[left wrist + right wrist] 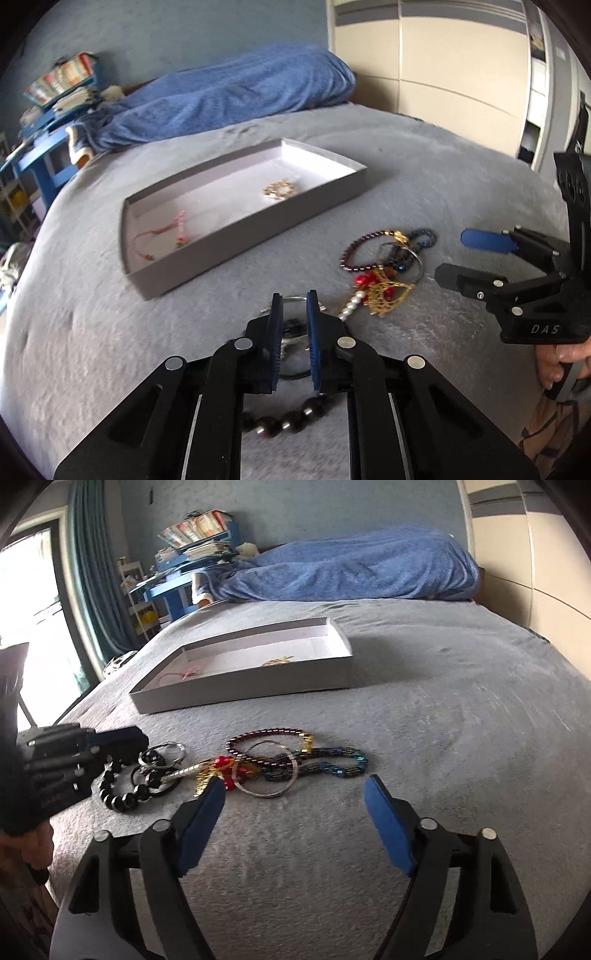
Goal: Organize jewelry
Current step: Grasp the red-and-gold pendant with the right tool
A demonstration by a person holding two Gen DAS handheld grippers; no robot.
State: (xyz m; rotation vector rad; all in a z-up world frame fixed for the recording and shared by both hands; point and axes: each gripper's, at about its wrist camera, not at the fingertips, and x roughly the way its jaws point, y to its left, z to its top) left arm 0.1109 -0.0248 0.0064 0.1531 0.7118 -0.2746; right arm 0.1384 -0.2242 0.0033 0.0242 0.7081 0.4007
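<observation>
The tray (243, 236) is lying open at centre left of the left view, already holding a pink cord (162, 232) and a gold piece (279, 189), so it is probably serving as the sorting place. Below it, the left gripper (293, 332) is narrowing its jaws around a small ring cluster (291, 330); whether the pads are pressing yet, I cannot tell. The black beads (284, 417) are lying beneath it. At right, the pile (384, 269) is waiting on the bed (443, 177).

The right view is showing the right gripper (295, 805) with jaws released, hovering just short of the pile's bangle (269, 771) and teal bracelet (332, 766), which the left view crowds together.
</observation>
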